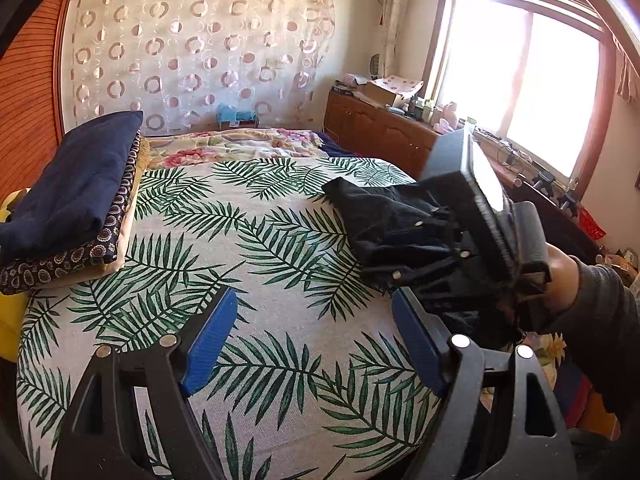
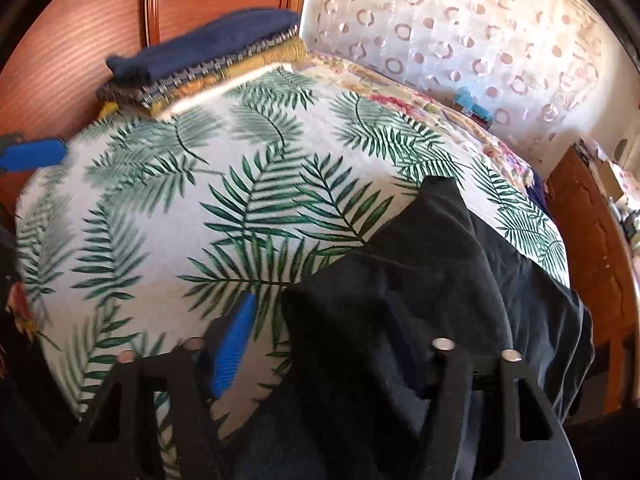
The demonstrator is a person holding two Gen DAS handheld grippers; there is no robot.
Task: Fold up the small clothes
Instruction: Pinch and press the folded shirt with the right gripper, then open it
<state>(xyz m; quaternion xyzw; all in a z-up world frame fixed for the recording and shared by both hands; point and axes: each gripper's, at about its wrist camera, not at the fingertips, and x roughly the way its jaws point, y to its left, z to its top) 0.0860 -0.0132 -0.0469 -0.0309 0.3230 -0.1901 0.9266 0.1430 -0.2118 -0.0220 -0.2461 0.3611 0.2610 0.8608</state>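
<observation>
Bedding under inspection: a white cotton bedspread printed with green palm fronds [image 1: 256, 248], covering the bed. Left gripper [image 1: 316, 344] hovers above the near part of the bedspread, its blue-padded fingers [image 1: 208, 340] spread wide and grasping nothing. Right gripper [image 2: 320, 344] is at the bed's right edge with a small black cloth garment [image 2: 440, 280] bunched over it. One blue pad [image 2: 234, 348] shows clear of the fabric; the other finger is buried under the cloth, so whether the jaws actually pinch the garment cannot be told. Garment drapes from the gripper onto the bedspread near the right edge, one corner reaching inward. Stack of folded clothes, navy blue on top [image 1: 76, 196], sits at the far left corner of the bed beside the wooden headboard [image 2: 80, 40].
</observation>
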